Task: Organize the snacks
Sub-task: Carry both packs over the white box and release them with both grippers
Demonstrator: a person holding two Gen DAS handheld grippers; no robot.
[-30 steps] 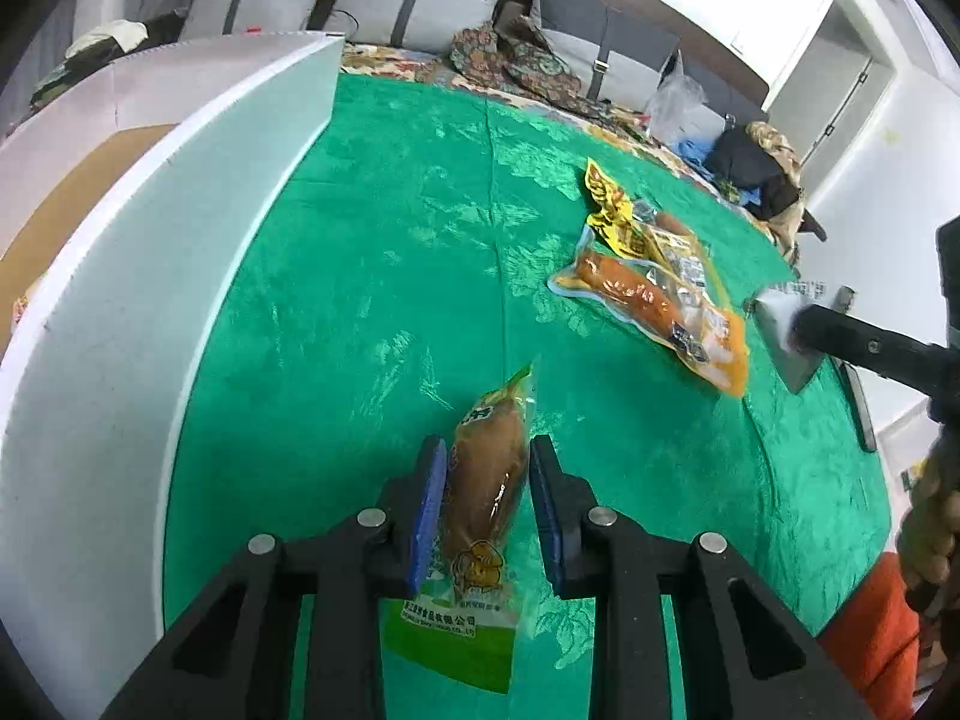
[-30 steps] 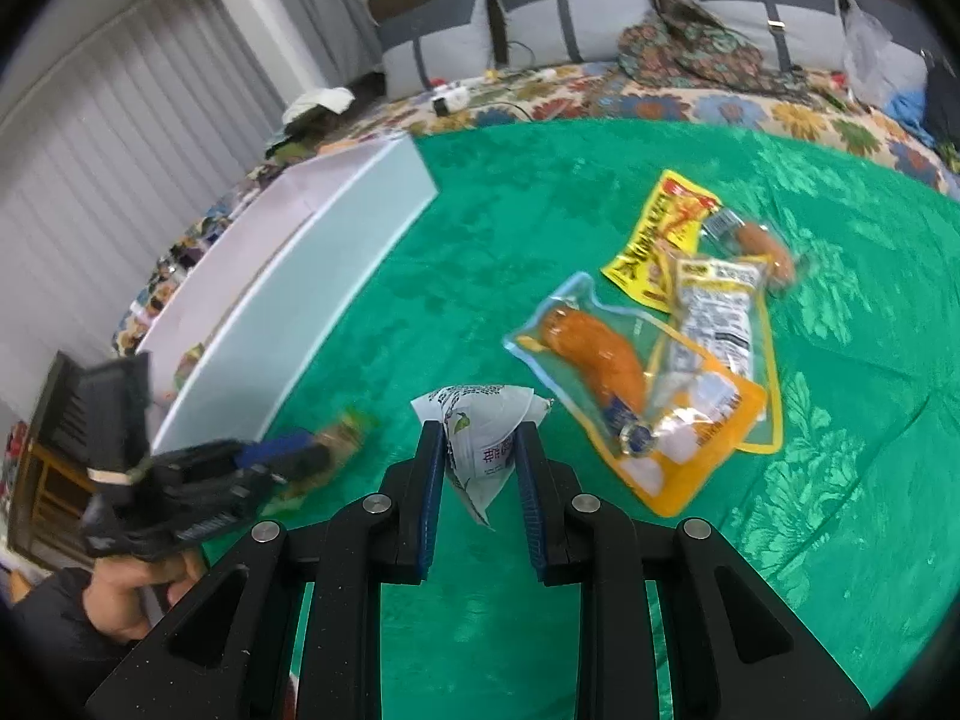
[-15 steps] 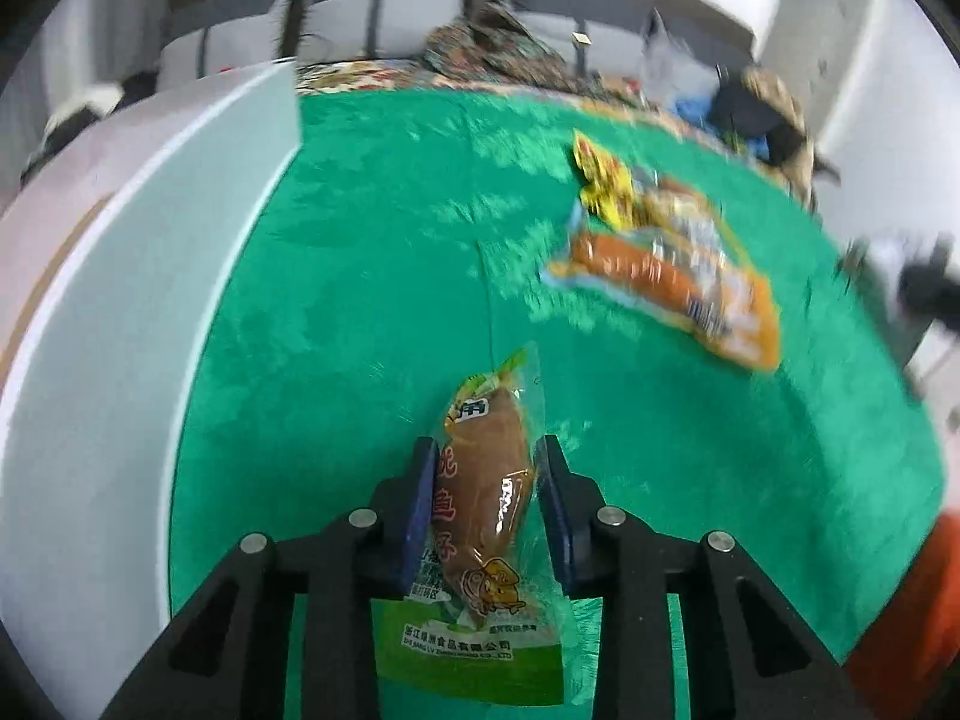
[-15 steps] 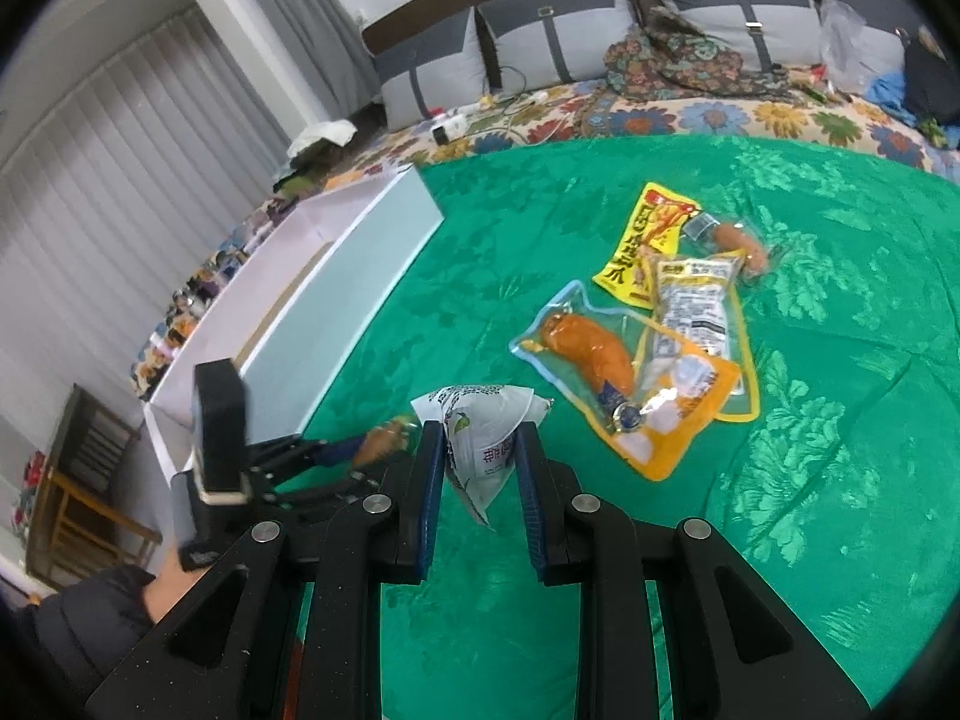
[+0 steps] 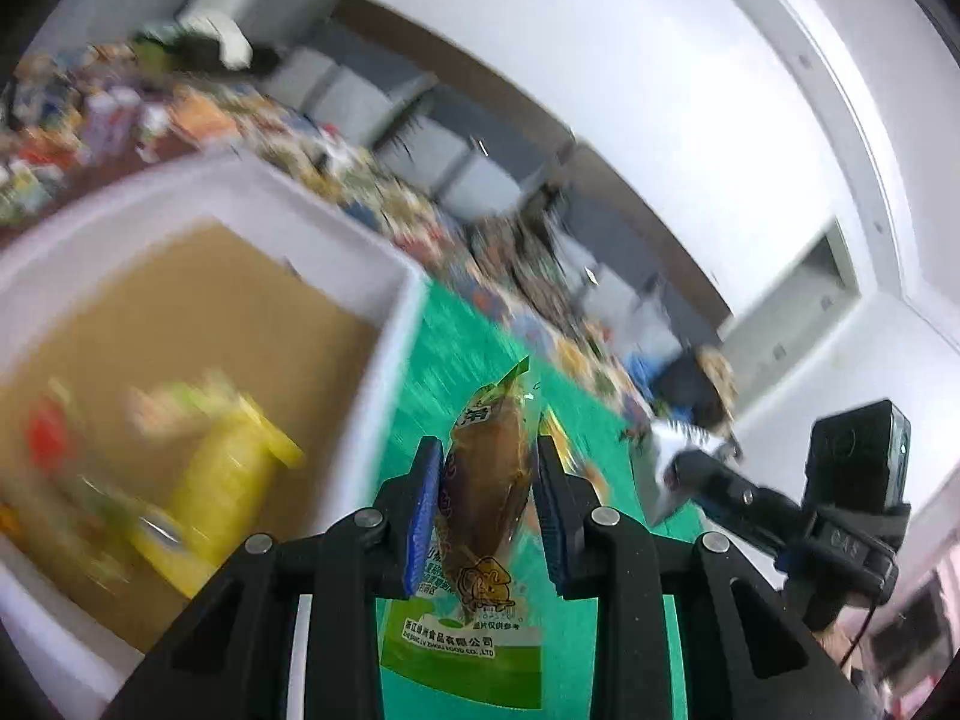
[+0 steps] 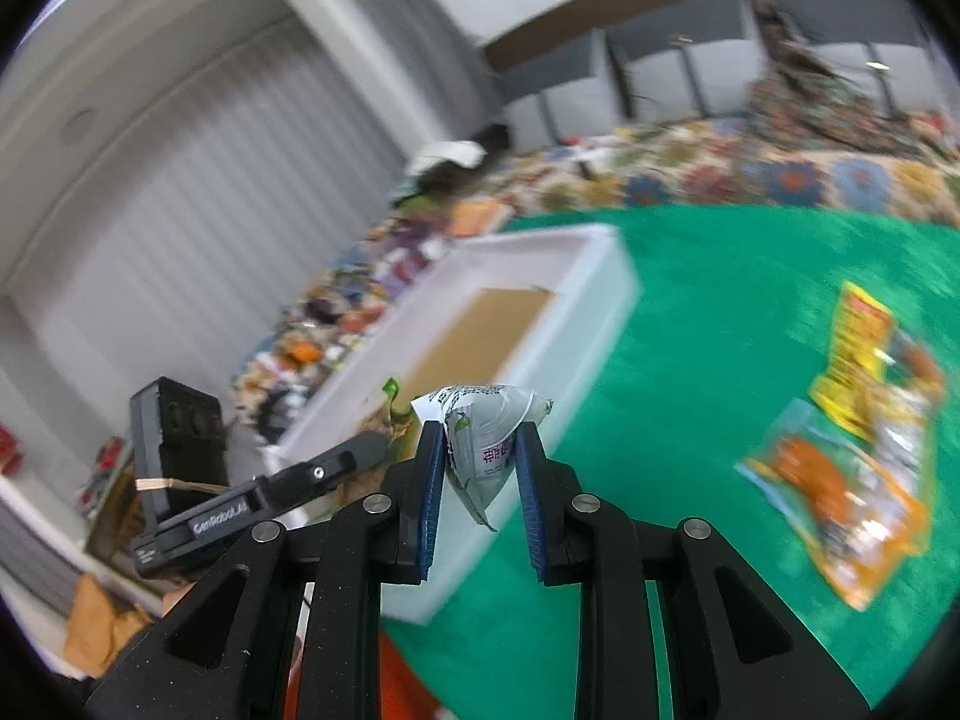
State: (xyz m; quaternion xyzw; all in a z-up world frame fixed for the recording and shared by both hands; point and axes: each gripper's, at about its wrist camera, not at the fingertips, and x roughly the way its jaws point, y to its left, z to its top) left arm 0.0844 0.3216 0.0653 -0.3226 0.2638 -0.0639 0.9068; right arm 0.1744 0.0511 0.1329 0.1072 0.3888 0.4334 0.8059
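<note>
left gripper [image 5: 486,492] pinches a glossy clear-and-green plastic snack pouch [image 5: 480,516]; right gripper [image 6: 480,474] pinches a crinkled white triangular foil packet [image 6: 486,438] beside a white cardboard-lined box [image 6: 576,324].

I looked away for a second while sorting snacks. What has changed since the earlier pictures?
Both grippers swung from the green cloth toward the white box. The left gripper now carries its brown snack packet beside the box's rim; the right gripper brings the white triangular packet alongside. Both grips are unchanged, and the loose packets lie as before.
</note>
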